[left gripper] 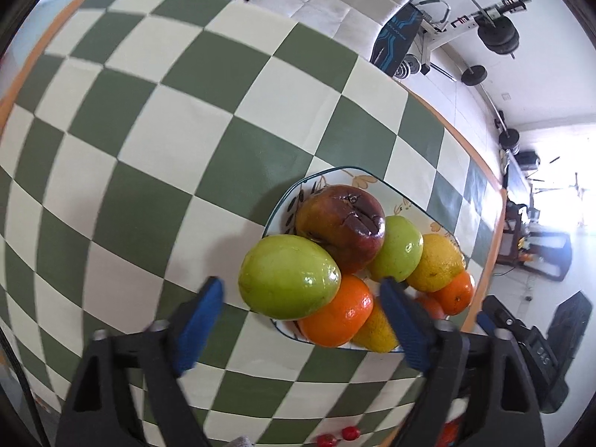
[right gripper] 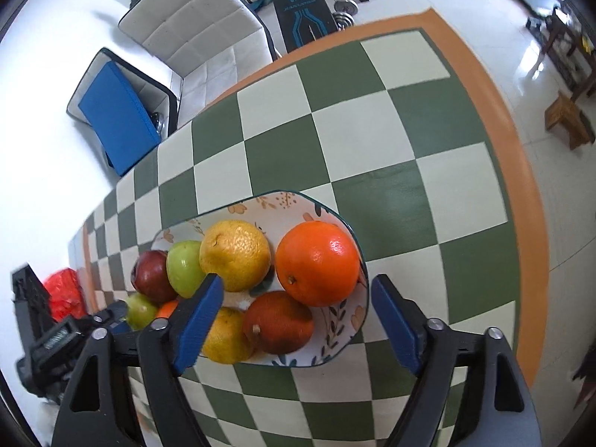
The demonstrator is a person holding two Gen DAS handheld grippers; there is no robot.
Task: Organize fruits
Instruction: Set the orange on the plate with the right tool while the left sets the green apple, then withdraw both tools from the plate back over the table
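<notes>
- Both tools gape wide and empty: left tool (left gripper: 300, 294) straddles a large green apple (left gripper: 288, 276), apparently lining up a grasp.
- Right tool (right gripper: 296, 290) hovers just short of a bright round orange (right gripper: 317, 263) on the flowered oval plate (right gripper: 335, 329), atop the green-checked bench (right gripper: 372, 141).

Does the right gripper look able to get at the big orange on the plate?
Probably yes: the right gripper is open, the orange lies just ahead between its fingers, at the plate's edge, with nothing over it.

One plate (right gripper: 335, 350); two green apples (left gripper: 288, 277); one dark red apple (left gripper: 342, 229); two yellow citrus (right gripper: 234, 255).
</notes>
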